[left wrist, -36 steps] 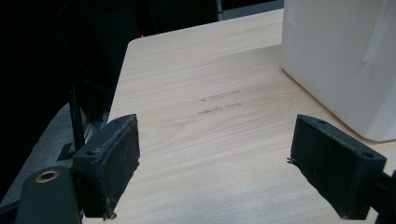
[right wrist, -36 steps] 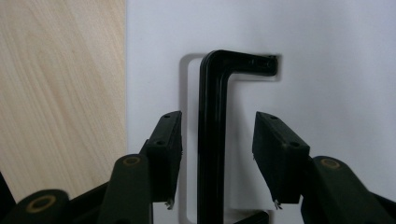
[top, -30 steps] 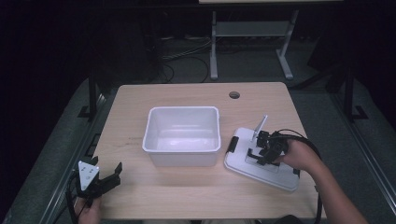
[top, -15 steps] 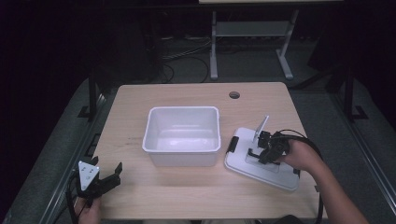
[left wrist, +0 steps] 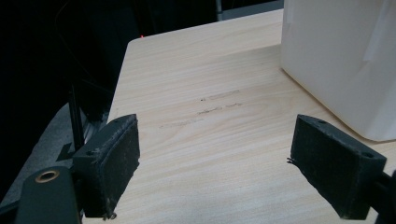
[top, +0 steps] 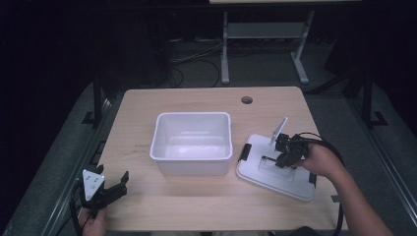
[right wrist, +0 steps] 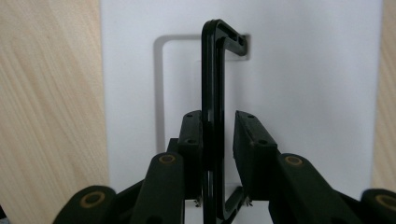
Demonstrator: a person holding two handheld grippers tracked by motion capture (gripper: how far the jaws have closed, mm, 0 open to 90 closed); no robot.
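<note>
While the high view blurs it, the right gripper [right wrist: 218, 140] view shows closing jaws flanking the lid [right wrist: 299, 93]'s raised black handle [right wrist: 214, 70]; left gripper [left wrist: 233, 154] jaws spread at the counter [left wrist: 196, 154]'s near-left corner.

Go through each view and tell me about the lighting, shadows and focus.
High view: the table is lit, the room behind is nearly black, and the white bin gleams softly inside. Left gripper view: the wood grain is sharp, the bin wall is bright, and the top left corner is dark. Right gripper view: the white lid is evenly lit, its black handle casting a soft grey shadow to its left.
</note>
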